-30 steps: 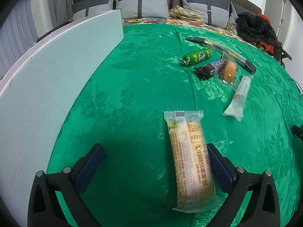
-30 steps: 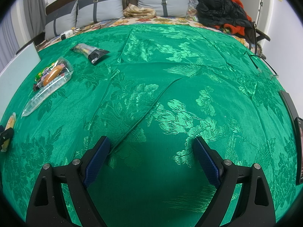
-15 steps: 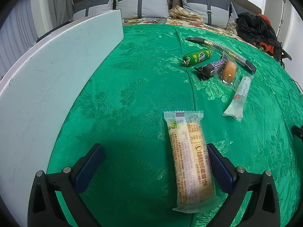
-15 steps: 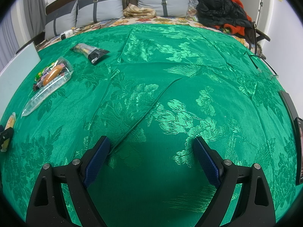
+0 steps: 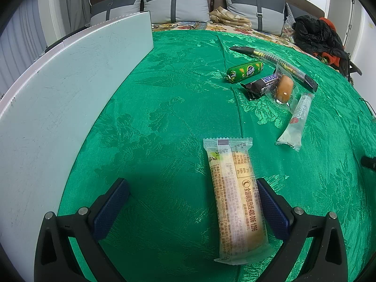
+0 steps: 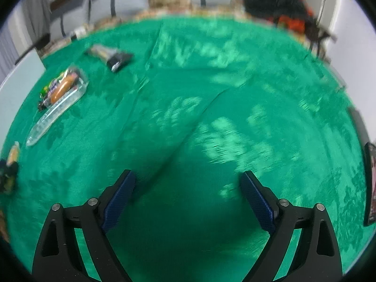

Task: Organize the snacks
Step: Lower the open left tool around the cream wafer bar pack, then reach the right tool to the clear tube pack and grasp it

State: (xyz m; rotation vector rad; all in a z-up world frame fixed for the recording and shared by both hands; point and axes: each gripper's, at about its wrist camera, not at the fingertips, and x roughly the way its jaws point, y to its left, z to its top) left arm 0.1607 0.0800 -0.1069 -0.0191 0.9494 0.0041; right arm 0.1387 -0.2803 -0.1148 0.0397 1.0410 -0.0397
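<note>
My left gripper [image 5: 191, 206] is open over the green cloth [image 5: 164, 117]. A long pale biscuit pack [image 5: 235, 199] lies between its fingers, close beside the right finger [image 5: 270, 209]. Farther off lie a green sausage snack [image 5: 244, 71], a Snickers bar [image 5: 260, 85], a wrapped bun [image 5: 284, 90], a clear tube pack [image 5: 295, 122] and a long dark stick pack [image 5: 275, 61]. My right gripper [image 6: 188, 199] is open and empty over bare cloth; the same snack group [image 6: 61, 87] shows at its far left, blurred.
A pale board [image 5: 58, 94] stands along the left side. Grey pillows [image 5: 178, 7] and a black and orange bag [image 5: 317, 35] lie beyond the cloth. A dark flat device [image 6: 371, 183] lies at the right edge.
The right wrist view has become blurred and shifted slightly, so the right gripper is moving. The left gripper and the snacks have not moved.
</note>
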